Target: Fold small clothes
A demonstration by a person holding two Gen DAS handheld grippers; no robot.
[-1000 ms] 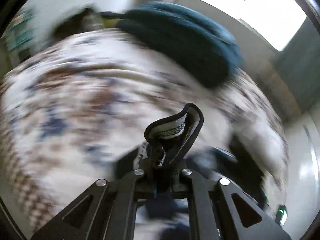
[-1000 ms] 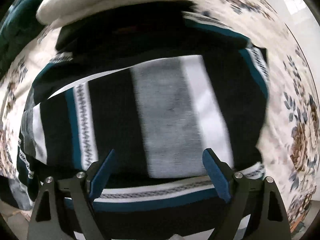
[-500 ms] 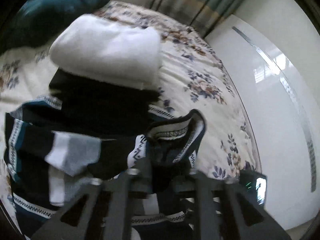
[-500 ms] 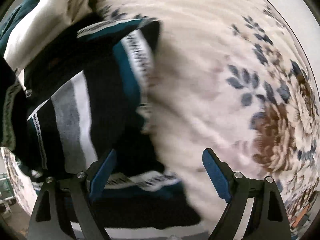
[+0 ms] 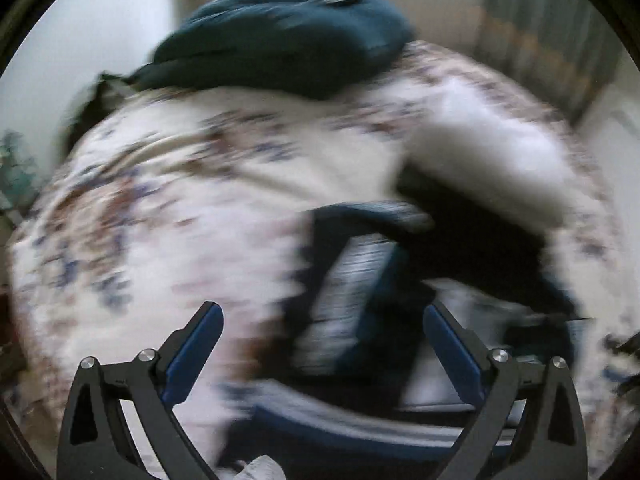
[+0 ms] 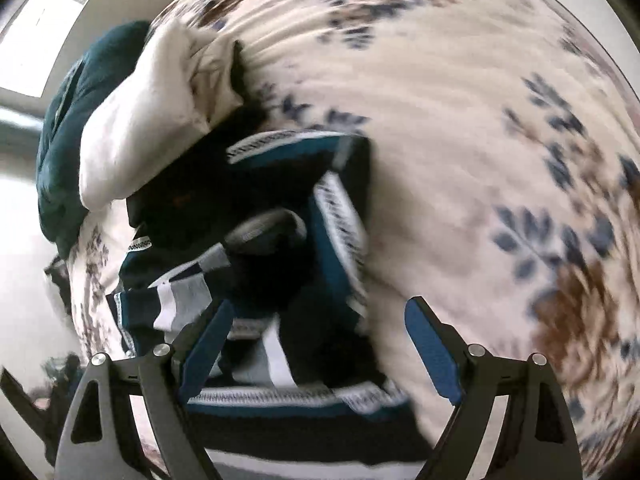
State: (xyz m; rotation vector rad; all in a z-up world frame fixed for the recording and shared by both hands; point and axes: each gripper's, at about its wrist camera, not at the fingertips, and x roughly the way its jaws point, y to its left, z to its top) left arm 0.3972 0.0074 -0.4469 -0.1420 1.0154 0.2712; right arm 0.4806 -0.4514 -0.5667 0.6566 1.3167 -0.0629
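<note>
On the bed (image 6: pixel 460 128): striped garment (image 6: pixel 328 240) lying bunched, released for refolding; left gripper (image 5: pixel 322 344) wide, empty; right gripper (image 6: pixel 318 336) wide, empty.

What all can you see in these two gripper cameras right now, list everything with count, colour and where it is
striped garment: one, black, teal, grey and white, crumpled on the bed ahead of both grippers
white folded cloth: one, white, lying on the garment's far end
dark teal bundle: one, far end of the bed
bedspread: one, cream with blue and brown flowers, under everything
left gripper: one, black with blue pads, open, empty
right gripper: one, same colours, open, empty
</note>
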